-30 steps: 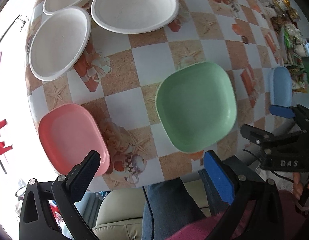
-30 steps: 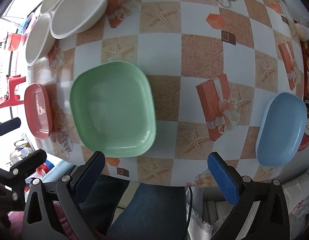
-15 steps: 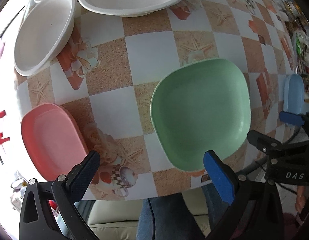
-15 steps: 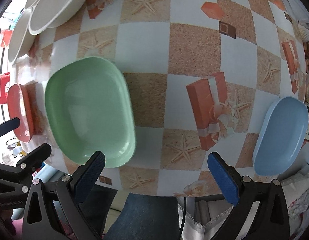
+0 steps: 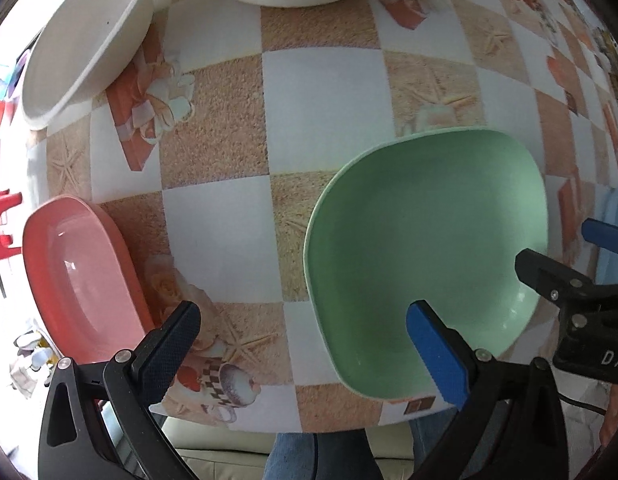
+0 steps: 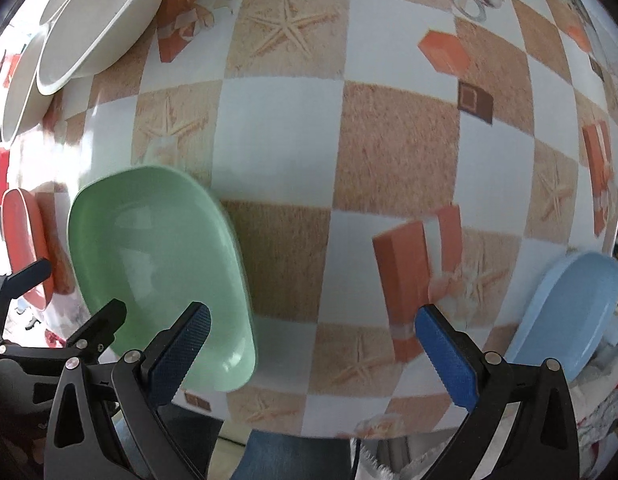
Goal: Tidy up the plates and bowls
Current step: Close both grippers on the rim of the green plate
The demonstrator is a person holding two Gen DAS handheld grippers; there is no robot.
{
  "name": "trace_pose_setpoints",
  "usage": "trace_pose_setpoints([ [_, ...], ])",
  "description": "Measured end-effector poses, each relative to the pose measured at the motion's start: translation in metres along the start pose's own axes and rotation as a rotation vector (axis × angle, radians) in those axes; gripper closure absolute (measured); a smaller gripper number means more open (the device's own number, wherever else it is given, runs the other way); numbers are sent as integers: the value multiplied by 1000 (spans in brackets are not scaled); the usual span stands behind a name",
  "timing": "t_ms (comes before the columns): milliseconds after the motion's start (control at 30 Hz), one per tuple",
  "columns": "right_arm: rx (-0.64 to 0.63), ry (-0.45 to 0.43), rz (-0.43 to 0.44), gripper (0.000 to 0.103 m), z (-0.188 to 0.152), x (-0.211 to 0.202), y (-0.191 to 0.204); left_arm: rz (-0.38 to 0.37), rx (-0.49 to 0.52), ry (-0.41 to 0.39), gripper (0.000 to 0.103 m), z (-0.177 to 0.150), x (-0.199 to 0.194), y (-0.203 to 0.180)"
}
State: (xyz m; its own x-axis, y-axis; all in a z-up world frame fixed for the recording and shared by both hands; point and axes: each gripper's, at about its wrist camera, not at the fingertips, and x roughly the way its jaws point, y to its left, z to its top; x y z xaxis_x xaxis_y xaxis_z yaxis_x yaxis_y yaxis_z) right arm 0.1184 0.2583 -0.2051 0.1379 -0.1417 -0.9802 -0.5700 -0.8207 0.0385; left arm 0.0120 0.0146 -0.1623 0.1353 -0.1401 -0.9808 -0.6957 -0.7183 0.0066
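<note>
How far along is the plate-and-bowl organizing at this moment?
Done: nothing obvious; the white bowls overlap at the table's far corner, but whether that is sorted is unclear. In hand: nothing gripped; the left hand-held gripper and right hand-held gripper are both open, hovering near the green plate. Left: green plate, pink plate and blue plate lie separately, unstacked.

Both grippers have come down & fwd toward the table edge. Left gripper (image 5: 305,344) now has its blue finger (image 5: 437,356) over the green plate (image 5: 425,256), earlier short of it. Right gripper (image 6: 317,348) slid right; its dark finger (image 6: 181,356) now overlaps the plate's near rim. Jaws wide on both, plates unmoved.
</note>
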Motion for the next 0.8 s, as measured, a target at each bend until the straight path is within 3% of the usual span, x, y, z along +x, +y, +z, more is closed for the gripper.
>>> trace_pose_setpoints([
  [333,-55,-17,-21,0,14,36,23,14,-27,-30,0,1,23,8],
  [567,-47,-25,1,0,17,22,35,21,-11,-39,1,-2,24,13],
  [667,-45,-37,-5,10,9,16,37,11,1,-41,7,-3,14,5],
  [800,-65,-60,13,33,3,6,48,-22,15,-52,16,-5,12,5],
])
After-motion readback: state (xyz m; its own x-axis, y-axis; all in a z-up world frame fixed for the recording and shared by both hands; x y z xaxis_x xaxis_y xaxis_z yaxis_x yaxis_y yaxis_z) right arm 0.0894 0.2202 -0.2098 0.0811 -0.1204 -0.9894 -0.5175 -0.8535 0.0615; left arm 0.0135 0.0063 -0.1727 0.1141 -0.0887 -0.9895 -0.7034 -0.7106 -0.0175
